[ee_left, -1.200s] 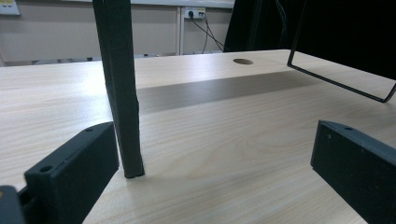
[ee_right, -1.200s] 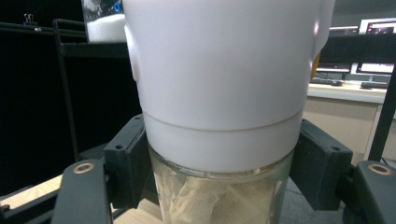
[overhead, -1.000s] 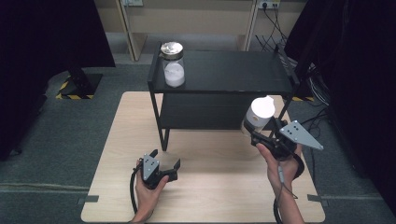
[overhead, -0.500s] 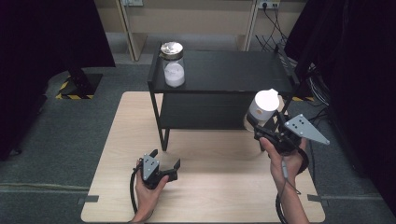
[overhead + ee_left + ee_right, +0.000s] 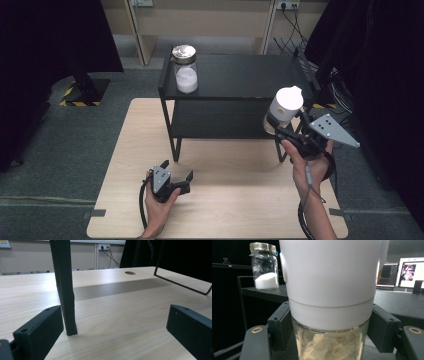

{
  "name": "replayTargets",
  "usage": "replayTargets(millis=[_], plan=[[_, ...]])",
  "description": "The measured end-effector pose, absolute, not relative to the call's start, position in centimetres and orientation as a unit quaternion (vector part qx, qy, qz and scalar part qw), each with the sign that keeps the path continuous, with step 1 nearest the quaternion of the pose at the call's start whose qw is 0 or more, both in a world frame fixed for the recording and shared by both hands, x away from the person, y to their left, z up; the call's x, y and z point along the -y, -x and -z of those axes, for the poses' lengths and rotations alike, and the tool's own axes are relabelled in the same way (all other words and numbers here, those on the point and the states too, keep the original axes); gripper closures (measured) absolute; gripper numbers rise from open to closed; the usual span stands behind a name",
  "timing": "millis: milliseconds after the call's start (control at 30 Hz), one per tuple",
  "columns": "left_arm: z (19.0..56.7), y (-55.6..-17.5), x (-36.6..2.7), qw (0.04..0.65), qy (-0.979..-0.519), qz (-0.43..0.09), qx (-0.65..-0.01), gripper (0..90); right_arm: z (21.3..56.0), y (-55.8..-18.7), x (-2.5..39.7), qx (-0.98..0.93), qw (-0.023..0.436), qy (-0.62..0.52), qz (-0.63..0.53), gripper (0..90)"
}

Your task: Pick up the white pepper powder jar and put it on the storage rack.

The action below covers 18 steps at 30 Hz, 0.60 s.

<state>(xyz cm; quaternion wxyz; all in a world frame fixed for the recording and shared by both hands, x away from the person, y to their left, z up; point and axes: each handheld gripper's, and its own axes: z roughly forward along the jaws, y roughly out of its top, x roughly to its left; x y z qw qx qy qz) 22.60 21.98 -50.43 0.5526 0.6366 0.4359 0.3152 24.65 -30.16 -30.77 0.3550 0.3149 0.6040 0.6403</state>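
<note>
My right gripper (image 5: 278, 127) is clamped on the white-lidded jar (image 5: 284, 107), both jaws pressed against its glass body just below the lid; brownish contents are visible. The jar is held upright at centre right of the high view, at the right front corner of the black shelf (image 5: 240, 80). My left gripper (image 5: 176, 176), lower left on the table (image 5: 235, 200), has its jaws spread wide and holds nothing. A shelf leg (image 5: 65, 290) stands just beside its left jaw.

Metal-lidded jar (image 5: 185, 68) of white powder atop black shelf (image 5: 240, 80).
</note>
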Motion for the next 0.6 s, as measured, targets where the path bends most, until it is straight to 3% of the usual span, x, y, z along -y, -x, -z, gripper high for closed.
replayTargets(millis=[600], plan=[[50.4, -22.7, -22.0, 0.554, -0.636, -0.313, -0.437, 0.1, 27.8, -25.3, 29.9, -0.592, 0.366, -0.31, -0.648, 30.3]])
